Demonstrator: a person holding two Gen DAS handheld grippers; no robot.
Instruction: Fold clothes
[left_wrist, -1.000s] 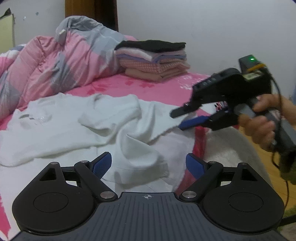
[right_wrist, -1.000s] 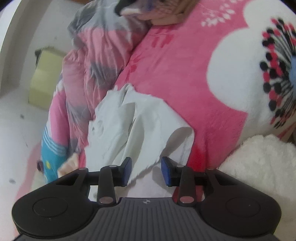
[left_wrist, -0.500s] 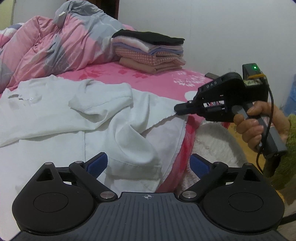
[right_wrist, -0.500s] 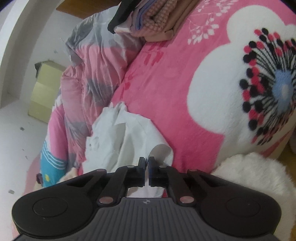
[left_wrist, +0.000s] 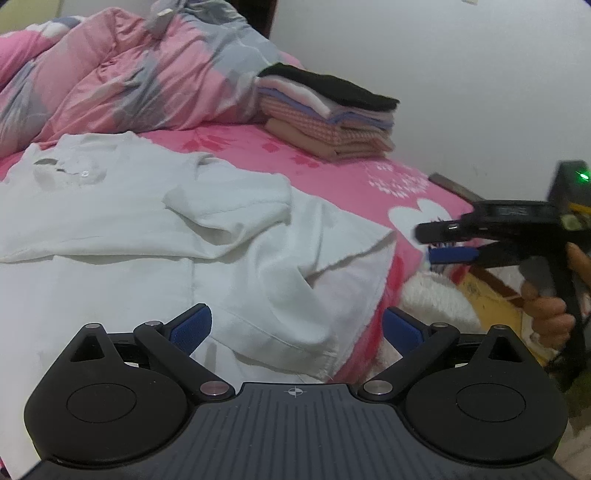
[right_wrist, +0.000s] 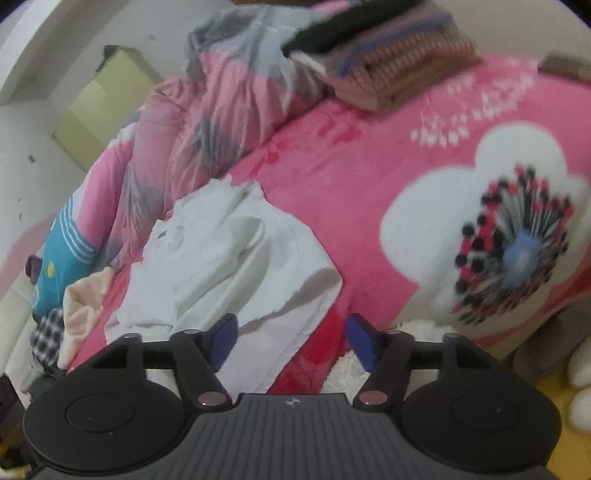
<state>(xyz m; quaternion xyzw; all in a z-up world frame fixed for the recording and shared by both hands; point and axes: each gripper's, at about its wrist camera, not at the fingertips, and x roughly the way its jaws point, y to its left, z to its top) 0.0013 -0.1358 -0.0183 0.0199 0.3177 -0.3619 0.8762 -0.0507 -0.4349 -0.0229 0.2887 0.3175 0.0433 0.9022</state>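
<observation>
A white shirt (left_wrist: 155, 221) lies spread and rumpled on the pink bed (left_wrist: 351, 173), one sleeve folded across its body. My left gripper (left_wrist: 297, 328) hovers over the shirt's lower hem. Its jaws are opening wide and nothing is between the pads. In the left wrist view a hand holds my right gripper (left_wrist: 424, 243) just off the shirt's right hem corner. Its jaws are opening and grip nothing. From the right wrist view, my right gripper (right_wrist: 291, 338) stands above that corner of the shirt (right_wrist: 229, 266), and the cloth lies free below it.
A stack of folded clothes (left_wrist: 325, 114) sits at the back of the bed beside a pink and grey quilt (left_wrist: 129, 74). A white fluffy rug (left_wrist: 432, 299) lies past the bed's edge. Loose clothes (right_wrist: 74, 295) are heaped at the far side.
The right gripper shut on the shirt's hem corner half a second ago. It has now let go, opened and drawn back upward. The left gripper rolled and widened slightly.
</observation>
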